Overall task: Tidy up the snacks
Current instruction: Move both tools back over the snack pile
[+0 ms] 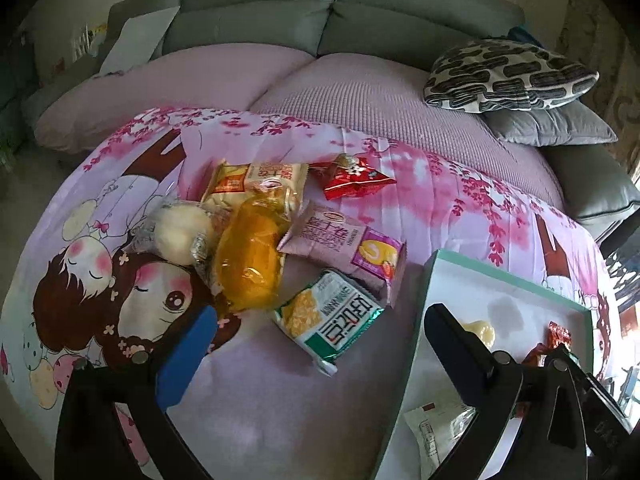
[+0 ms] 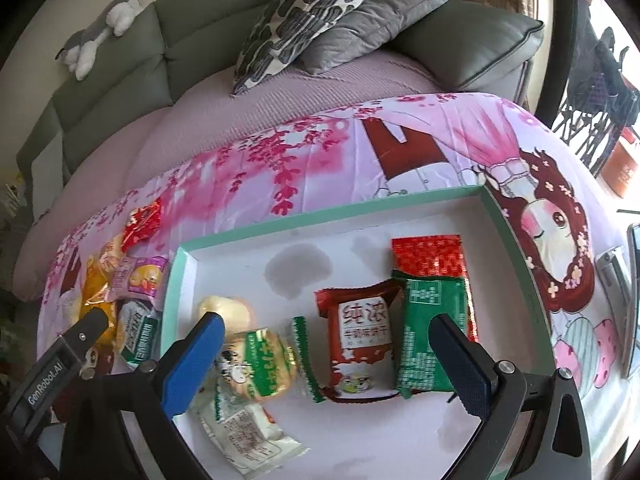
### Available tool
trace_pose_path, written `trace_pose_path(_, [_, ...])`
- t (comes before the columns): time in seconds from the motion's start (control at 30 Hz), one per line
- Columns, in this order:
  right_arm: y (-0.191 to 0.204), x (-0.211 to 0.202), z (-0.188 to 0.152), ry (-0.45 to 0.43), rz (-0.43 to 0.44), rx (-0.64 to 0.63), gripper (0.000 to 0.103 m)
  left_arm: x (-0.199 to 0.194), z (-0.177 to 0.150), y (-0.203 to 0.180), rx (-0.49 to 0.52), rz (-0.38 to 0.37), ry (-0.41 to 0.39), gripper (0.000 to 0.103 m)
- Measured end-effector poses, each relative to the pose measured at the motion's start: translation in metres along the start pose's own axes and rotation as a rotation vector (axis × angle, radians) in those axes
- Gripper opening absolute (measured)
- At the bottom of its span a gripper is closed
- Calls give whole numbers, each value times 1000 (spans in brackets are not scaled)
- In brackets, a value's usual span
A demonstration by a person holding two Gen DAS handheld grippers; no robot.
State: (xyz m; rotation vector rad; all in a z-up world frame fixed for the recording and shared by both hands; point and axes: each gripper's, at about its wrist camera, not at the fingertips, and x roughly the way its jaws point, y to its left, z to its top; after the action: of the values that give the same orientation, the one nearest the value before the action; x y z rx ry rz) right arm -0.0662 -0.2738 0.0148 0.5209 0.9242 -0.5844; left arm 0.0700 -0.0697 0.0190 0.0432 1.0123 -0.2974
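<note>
Loose snacks lie on a pink cartoon cloth: a green-white pack, a pink pack, an orange pack, a round white bun, a beige pack and a red pack. My left gripper hangs open over the green-white pack, holding nothing. The teal-rimmed white tray holds a red pack with a white label, a green pack, a red foil pack, a round green-wrapped biscuit, a pale bun and a white pack. My right gripper is open above them, empty.
Behind the cloth stands a grey sofa with a lilac cover, a patterned cushion and a grey cushion. A plush toy lies on the sofa back. A phone rests right of the tray.
</note>
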Motion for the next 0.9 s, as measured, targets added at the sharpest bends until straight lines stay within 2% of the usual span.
trace_pose_path(0.3, [27,1,-6,15,78,-41,103,0,12,59,-80,97,24,103])
trace_pose_path(0.5, [55,-2,-15,25,111,-118,103,2,14,104,-109,189,45,103])
trace_pose_path(0.77, [90,-3,-27,38,165,-202,103,-1,17,139,-136,247,43,103])
trace_pose_path(0.9, [101,-1,-33,48,170,-225,103,-2,16,148,-148,227,51,103])
